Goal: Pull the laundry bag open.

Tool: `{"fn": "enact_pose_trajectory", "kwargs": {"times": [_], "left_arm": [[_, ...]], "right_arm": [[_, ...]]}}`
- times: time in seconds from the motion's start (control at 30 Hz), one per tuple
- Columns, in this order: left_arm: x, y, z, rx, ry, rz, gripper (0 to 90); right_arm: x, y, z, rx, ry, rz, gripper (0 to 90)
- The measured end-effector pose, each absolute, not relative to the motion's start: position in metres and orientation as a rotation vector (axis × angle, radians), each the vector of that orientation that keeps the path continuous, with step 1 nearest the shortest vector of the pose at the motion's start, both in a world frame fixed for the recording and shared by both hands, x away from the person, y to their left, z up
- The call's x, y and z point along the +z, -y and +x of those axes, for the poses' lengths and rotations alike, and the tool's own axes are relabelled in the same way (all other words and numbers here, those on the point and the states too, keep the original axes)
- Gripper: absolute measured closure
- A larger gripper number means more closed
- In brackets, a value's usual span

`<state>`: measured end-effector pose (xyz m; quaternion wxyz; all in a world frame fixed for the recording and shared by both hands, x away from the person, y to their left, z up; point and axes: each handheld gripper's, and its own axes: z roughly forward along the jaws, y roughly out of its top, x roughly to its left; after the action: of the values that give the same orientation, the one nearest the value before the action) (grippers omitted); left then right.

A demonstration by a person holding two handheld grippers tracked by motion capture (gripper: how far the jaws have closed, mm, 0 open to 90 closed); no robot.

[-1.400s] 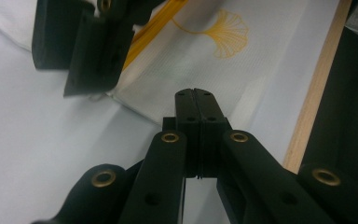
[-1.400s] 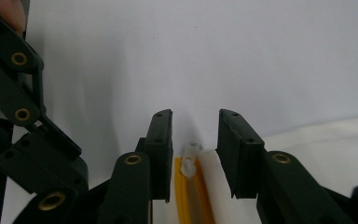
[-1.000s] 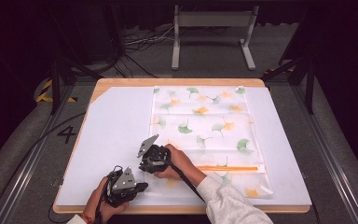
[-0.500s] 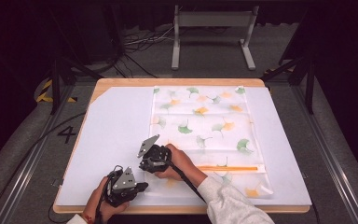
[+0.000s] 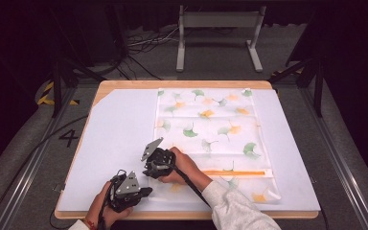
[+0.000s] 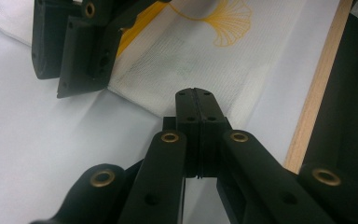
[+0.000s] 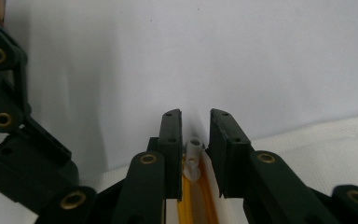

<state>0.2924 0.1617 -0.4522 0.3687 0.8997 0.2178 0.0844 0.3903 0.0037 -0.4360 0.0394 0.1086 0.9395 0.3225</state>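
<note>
- The left tongs (image 5: 141, 191) lie at the counter's near edge with their jaws pressed together; in the left gripper view the tips (image 6: 196, 100) rest at the near edge of the mesh bag (image 5: 211, 129). Whether they pinch the fabric I cannot tell.
- Just beyond, the right tongs (image 5: 154, 165) sit low at the bag's near-left corner. Their jaws have just been opening and stand slightly apart, the white zipper pull (image 7: 194, 156) between them, not pressed.
- The orange zipper (image 5: 235, 173) runs rightwards across the bag.
- The bag, printed with ginkgo leaves, lies flat on the white sheet (image 5: 110, 139) covering the counter (image 5: 124, 85), reaching to the far edge.
</note>
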Motion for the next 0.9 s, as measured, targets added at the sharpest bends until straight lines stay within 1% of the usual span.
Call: {"fn": "enact_pose_trajectory", "kwargs": {"times": [0.13, 0.43, 0.63, 0.9], "left_arm": [[-0.452, -0.162, 0.293, 0.213, -0.559, 2.309, 89.6], [-0.452, -0.162, 0.293, 0.211, -0.561, 2.31, 89.6], [-0.452, -0.162, 0.293, 0.21, -0.562, 2.31, 89.6], [-0.452, -0.162, 0.293, 0.211, -0.561, 2.31, 89.6]], "right_arm": [[-0.436, -0.006, 0.389, 0.973, -2.893, 0.315, 83.9], [-0.432, -0.001, 0.388, 1.034, -2.869, 0.341, 84.4], [-0.427, 0.005, 0.387, 1.074, -2.849, 0.357, 86.9], [-0.423, 0.013, 0.386, 1.11, -2.831, 0.369, 86.9]]}}
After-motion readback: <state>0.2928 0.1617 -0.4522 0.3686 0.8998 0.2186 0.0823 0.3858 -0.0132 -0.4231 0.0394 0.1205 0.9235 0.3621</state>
